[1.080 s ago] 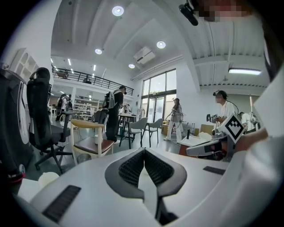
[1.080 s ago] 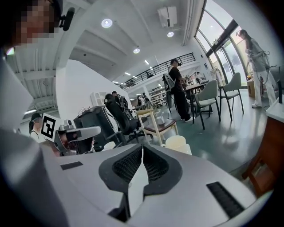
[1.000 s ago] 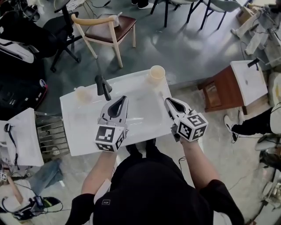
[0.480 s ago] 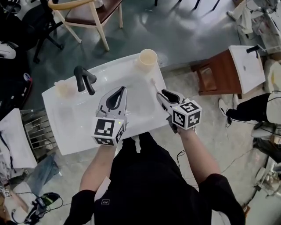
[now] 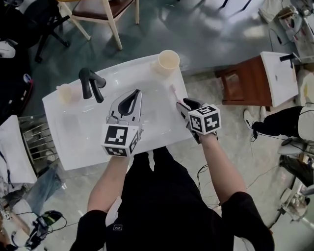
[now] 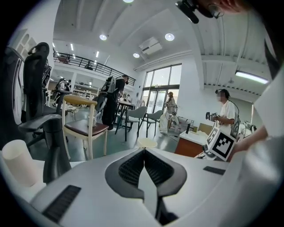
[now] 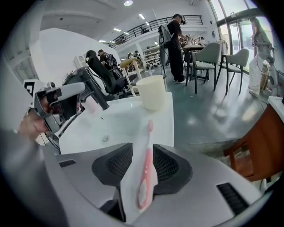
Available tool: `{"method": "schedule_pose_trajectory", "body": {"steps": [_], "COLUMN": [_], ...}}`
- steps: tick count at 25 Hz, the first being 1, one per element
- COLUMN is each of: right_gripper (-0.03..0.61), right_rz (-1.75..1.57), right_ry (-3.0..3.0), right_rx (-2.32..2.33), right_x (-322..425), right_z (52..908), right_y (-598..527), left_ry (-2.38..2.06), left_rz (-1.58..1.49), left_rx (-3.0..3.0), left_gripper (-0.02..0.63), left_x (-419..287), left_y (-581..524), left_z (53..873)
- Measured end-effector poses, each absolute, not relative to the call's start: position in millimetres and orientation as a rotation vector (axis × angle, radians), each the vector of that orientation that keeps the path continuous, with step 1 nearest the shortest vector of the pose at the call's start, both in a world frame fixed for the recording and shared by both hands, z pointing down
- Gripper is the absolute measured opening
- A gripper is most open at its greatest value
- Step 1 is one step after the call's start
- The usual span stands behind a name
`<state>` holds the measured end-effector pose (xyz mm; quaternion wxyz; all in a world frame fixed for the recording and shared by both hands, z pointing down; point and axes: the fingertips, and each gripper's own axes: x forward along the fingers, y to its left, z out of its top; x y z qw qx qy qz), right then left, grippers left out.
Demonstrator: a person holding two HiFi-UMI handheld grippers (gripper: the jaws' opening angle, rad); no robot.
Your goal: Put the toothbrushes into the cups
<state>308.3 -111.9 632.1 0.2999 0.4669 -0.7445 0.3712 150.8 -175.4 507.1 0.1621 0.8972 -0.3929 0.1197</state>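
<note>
A pink toothbrush (image 7: pixel 145 170) lies on the right rim of the white sink (image 5: pixel 93 142), its head (image 5: pixel 172 89) pointing at the cream cup (image 5: pixel 168 61) on the far corner. My right gripper (image 5: pixel 180 103) is tilted down over it. Its jaws (image 7: pixel 142 146) have just been opening and now stand wide on either side of the handle, with the pads off it. My left gripper (image 5: pixel 136 92) hovers over the basin, shut and empty (image 6: pixel 143 150). A second small cup (image 5: pixel 64 92) stands at the far left beside the black faucet (image 5: pixel 91 83).
A brown wooden stool (image 5: pixel 245 83) stands close to the right of the sink, and a wooden chair (image 5: pixel 105 12) stands beyond it. White tables sit at the left (image 5: pixel 19 147) and right (image 5: pixel 279 78). People and chairs fill the room behind (image 6: pixel 111 102).
Both grippers have come down toward the sink. The right one has tipped downward and opened its jaws around the pink toothbrush. The left one stays shut.
</note>
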Motion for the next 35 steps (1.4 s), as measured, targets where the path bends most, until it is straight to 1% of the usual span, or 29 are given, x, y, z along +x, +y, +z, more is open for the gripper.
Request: {"method": "schedule_pose_trajectory", "body": {"steps": [14, 16, 19, 23, 26, 35], "right_gripper": [0.151, 0.134, 0.089, 0.086, 0.061, 0.057], "right_rz": [0.968, 0.953, 0.902, 0.794, 0.772, 0.868], "right_ry": [-1.833, -1.814, -1.773, -1.730, -1.723, -1.749], "right_rx": [1.190, 1.199, 1.203, 1.152, 1.133, 1.232], "right_x": [312, 314, 317, 311, 307, 306], "right_z": [660, 660, 661, 660, 660, 655], "right_y": [-111, -112, -113, -113, -112, -116], "left_ry": [-1.142, -1.150, -1.164, -1.180, -1.186, -1.175], "left_rz": [0.303, 0.295, 0.280, 0.259, 0.244, 0.238], "left_rx": [2.530, 2.526, 2.517, 2.511, 2.510, 2.480], "left_gripper": [0.015, 0.015, 0.015, 0.015, 0.015, 0.015], "left_x": [132, 127, 120, 111, 106, 90], "left_y": [-165, -164, -164, -163, -162, -153], "left_z": [508, 506, 502, 497, 490, 491]}}
